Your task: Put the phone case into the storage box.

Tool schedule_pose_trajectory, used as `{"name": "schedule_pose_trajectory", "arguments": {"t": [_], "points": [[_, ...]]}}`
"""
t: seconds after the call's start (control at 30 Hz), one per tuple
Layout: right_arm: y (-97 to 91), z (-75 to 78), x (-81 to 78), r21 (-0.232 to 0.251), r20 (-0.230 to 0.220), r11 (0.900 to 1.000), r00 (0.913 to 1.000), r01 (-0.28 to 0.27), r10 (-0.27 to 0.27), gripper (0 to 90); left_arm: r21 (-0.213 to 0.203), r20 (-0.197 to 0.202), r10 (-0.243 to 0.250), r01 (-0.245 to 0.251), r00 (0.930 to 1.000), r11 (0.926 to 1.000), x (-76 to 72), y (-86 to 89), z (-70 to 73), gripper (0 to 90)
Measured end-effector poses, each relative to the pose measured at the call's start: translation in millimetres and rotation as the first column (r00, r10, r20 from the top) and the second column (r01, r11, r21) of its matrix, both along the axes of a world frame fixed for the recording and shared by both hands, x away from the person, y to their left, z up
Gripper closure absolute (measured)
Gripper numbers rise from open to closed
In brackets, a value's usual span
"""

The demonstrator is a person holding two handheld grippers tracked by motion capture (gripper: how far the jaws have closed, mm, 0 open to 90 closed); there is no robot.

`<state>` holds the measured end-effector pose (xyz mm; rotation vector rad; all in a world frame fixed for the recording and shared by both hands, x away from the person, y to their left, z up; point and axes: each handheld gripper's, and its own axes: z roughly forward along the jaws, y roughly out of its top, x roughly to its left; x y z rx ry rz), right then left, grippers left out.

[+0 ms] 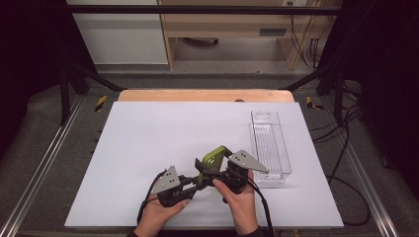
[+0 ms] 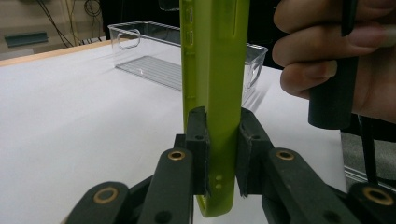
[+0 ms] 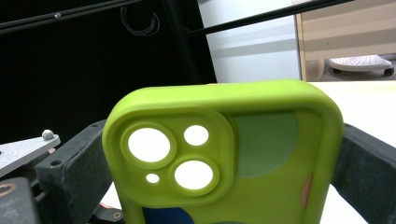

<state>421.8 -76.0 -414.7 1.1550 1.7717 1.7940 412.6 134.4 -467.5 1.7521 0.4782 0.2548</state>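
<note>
A lime-green phone case (image 1: 214, 158) is held off the white table between both grippers, near the front middle. In the left gripper view the case (image 2: 215, 84) stands on edge, and my left gripper (image 2: 219, 156) is shut on its lower end, a pad on each face. My left gripper (image 1: 197, 178) comes in from the left, my right gripper (image 1: 210, 169) from the right. In the right gripper view the case's back (image 3: 261, 186) faces the camera with its camera cut-outs, and my right gripper (image 3: 219, 158) is shut across its width, a jaw at each side edge.
A clear plastic bin (image 1: 270, 148) lies lengthwise at the table's right, just beyond the right hand; it also shows behind the case (image 2: 149, 65). The white mat (image 1: 163, 138) stretches left and back. A hand (image 2: 336, 56) grips the right gripper's handle close by.
</note>
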Motion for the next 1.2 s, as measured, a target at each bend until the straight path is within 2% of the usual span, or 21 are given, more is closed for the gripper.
{"name": "schedule_pose_trajectory", "arguments": {"t": [0.43,1.2], "points": [[0.6,-2.5,0.0,-0.02,0.003,0.9998,1.0,0.003,-0.003,7.2,-0.004,-0.005,0.002,-0.002,1.0,1.0,0.8,1.0,-0.6,77.1],[-3.0,-5.3,-1.5,0.004,-0.006,1.0,1.0,0.006,-0.006,14.1,-0.001,-0.01,0.007,-0.007,0.9999,1.0,1.2,1.2,-1.5,77.2]]}}
